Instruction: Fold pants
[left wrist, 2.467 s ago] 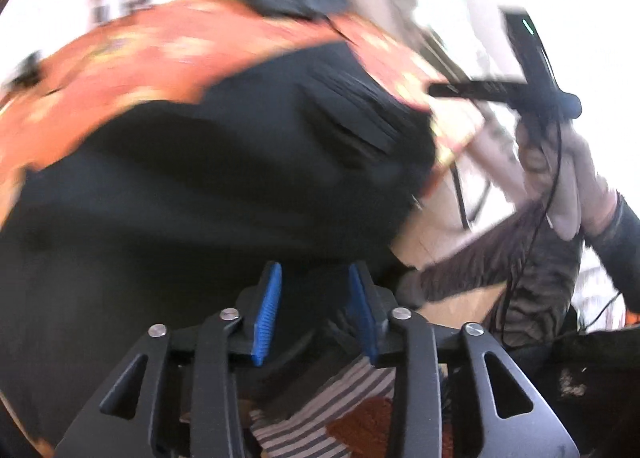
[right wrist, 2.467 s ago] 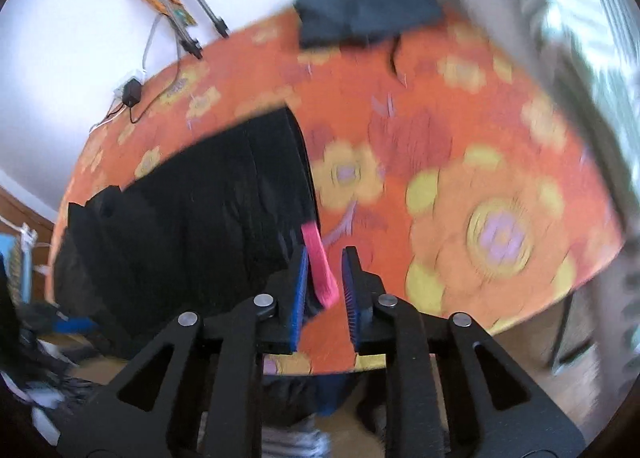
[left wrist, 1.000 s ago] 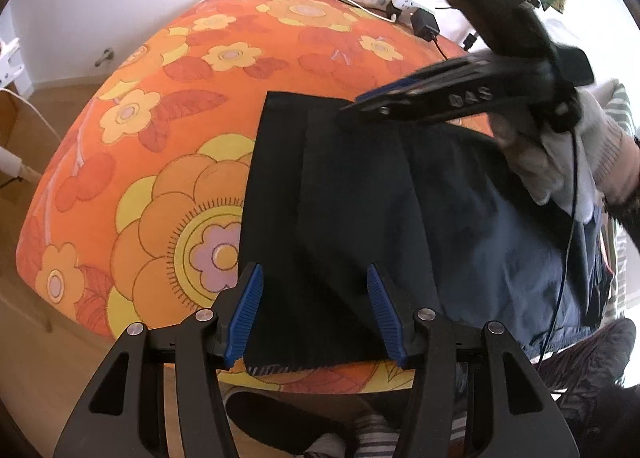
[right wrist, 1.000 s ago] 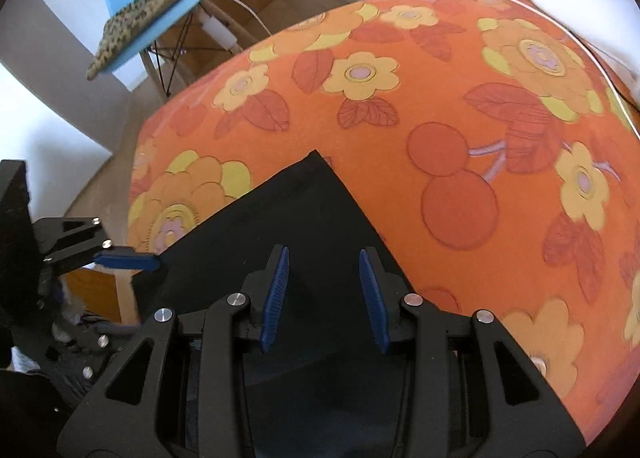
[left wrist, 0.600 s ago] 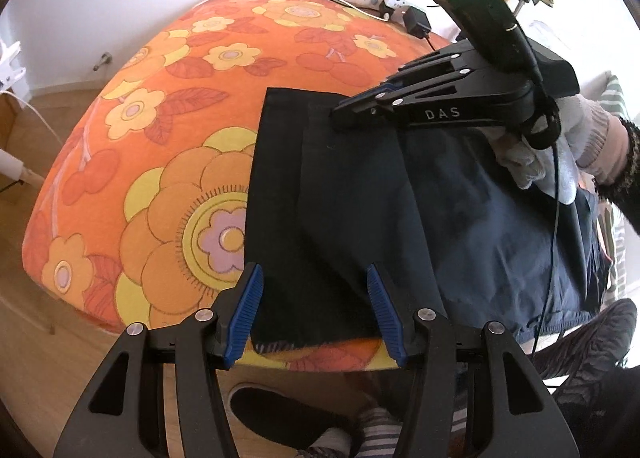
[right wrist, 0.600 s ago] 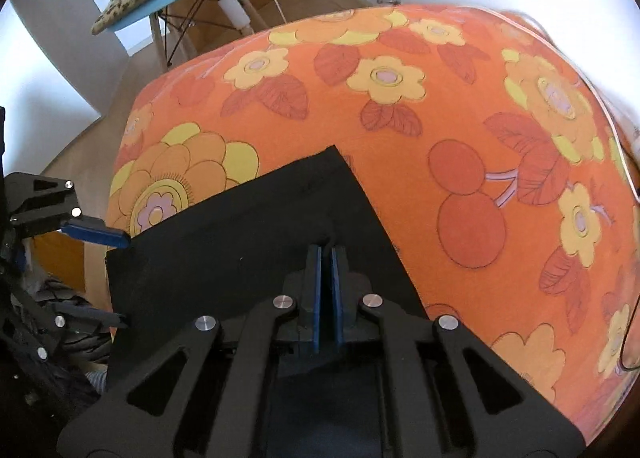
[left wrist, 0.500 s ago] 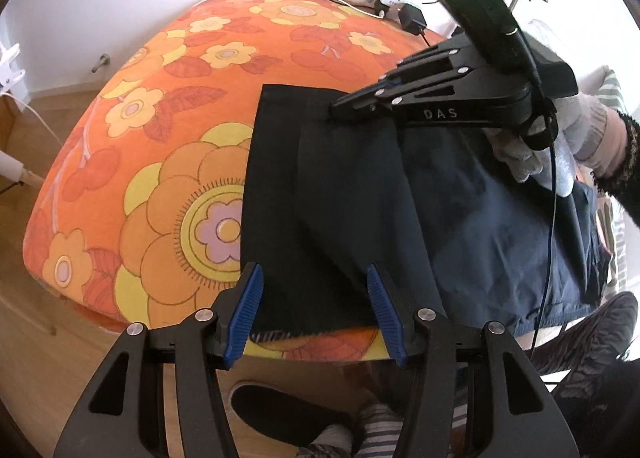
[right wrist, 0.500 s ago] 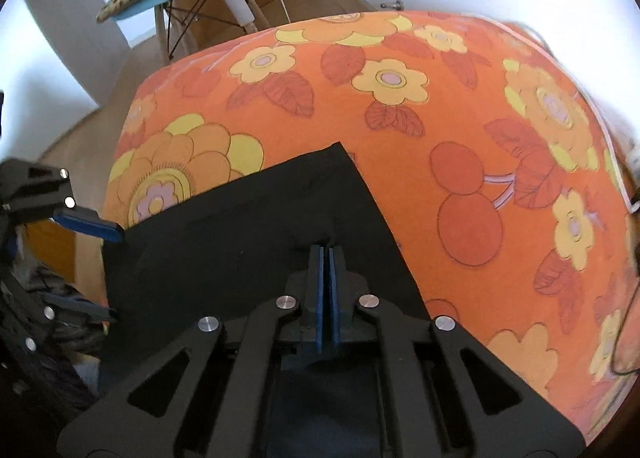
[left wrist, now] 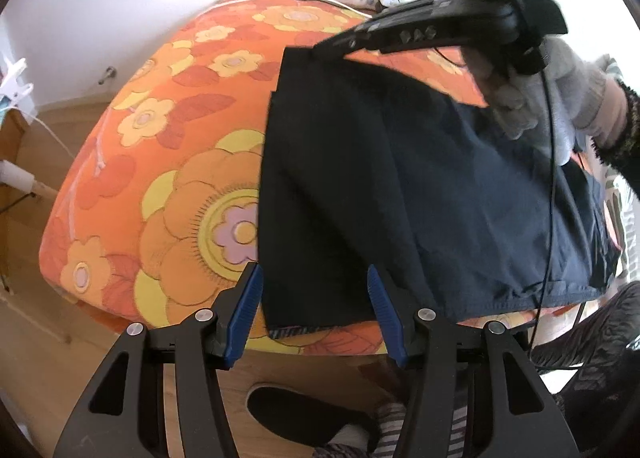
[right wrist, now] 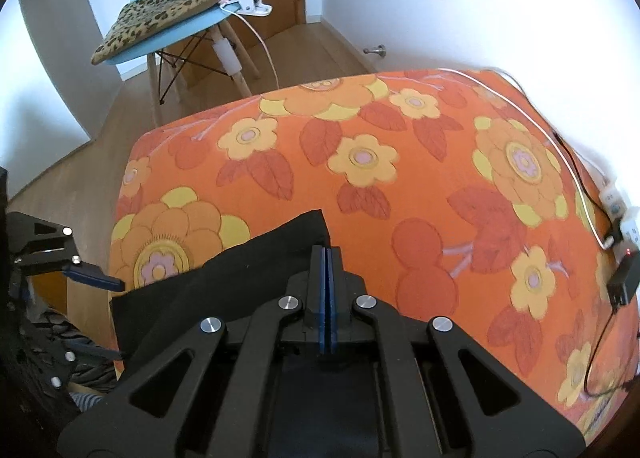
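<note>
Black pants [left wrist: 380, 186] lie flat on a table covered with an orange flowered cloth [left wrist: 180, 178]. My left gripper [left wrist: 316, 310] hovers open at the table's near edge, and the near hem corner of the pants lies between and below its blue pads. My right gripper [left wrist: 320, 52], held by a gloved hand [left wrist: 552, 90], is shut on the far hem corner and holds it slightly raised. In the right wrist view its pads [right wrist: 320, 278] are pressed together on the black pants [right wrist: 240, 270], and a blue pad of the left gripper [right wrist: 94, 277] shows at the left edge.
A blue chair [right wrist: 180, 18] with a leopard cushion and a white clip [right wrist: 248, 2] stands beyond the table. A white cable and power strip [right wrist: 616, 210] run along the table's right edge, with a black adapter [right wrist: 622, 282]. A dark shoe [left wrist: 304, 414] rests on the wooden floor.
The right gripper shut on the pants' far hem corner and then rose a little, lifting that corner. The left gripper stayed open and in place.
</note>
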A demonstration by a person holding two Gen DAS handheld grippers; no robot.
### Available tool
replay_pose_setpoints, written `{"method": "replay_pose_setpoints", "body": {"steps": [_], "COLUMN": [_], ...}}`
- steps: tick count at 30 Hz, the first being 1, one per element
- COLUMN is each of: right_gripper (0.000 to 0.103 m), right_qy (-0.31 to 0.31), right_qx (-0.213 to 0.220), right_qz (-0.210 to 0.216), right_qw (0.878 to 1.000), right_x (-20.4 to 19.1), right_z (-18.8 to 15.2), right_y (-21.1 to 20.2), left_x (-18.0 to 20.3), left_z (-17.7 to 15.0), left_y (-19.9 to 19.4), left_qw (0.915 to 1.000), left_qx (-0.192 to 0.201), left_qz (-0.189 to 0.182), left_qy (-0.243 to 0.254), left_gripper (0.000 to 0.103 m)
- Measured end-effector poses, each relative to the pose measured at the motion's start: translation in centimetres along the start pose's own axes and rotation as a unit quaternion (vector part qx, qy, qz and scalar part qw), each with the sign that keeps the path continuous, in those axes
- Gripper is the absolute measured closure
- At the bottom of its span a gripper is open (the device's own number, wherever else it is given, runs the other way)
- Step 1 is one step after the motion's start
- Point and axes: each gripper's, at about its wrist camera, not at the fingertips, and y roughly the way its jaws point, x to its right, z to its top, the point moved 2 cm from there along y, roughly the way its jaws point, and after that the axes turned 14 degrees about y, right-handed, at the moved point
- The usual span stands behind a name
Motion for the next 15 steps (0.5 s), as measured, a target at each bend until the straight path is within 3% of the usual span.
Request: {"method": "replay_pose_setpoints", "body": {"steps": [2, 9, 11, 13, 15], "right_gripper": [0.102, 0.101, 0.097, 0.086, 0.083], "right_qy": [-0.003, -0.040, -0.033, -0.028, -0.028], "right_qx": [-0.010, -0.045, -0.046, -0.032, -0.020], "right_qz": [0.005, -0.071, -0.084, -0.093, -0.084], "right_qw": [1.000, 0.996, 0.995, 0.995, 0.996], "right_x": [-0.4, 0.1, 0.4, 0.3, -0.8], "right_z": [0.1, -1.1, -1.1, -1.2, -1.9], "right_y": [1.0, 4.2, 3.5, 1.9, -0.4], "left_x": [-0.9, -4.1, -4.6, -4.9, -4.8], "left_z": [-0.1, -0.6, -0.5, -0.5, -0.5], "left_y": [-0.9, -3.4, -3.5, -3.4, -3.5], "left_qw": [0.9998, 0.9963, 0.9958, 0.9956, 0.9955], "left_qx": [0.009, 0.041, 0.042, 0.042, 0.043], "left_qz": [0.016, 0.047, 0.048, 0.044, 0.046], "left_qy": [-0.006, -0.059, -0.065, -0.071, -0.071], "left_gripper": [0.049, 0.049, 0.049, 0.049, 0.049]}}
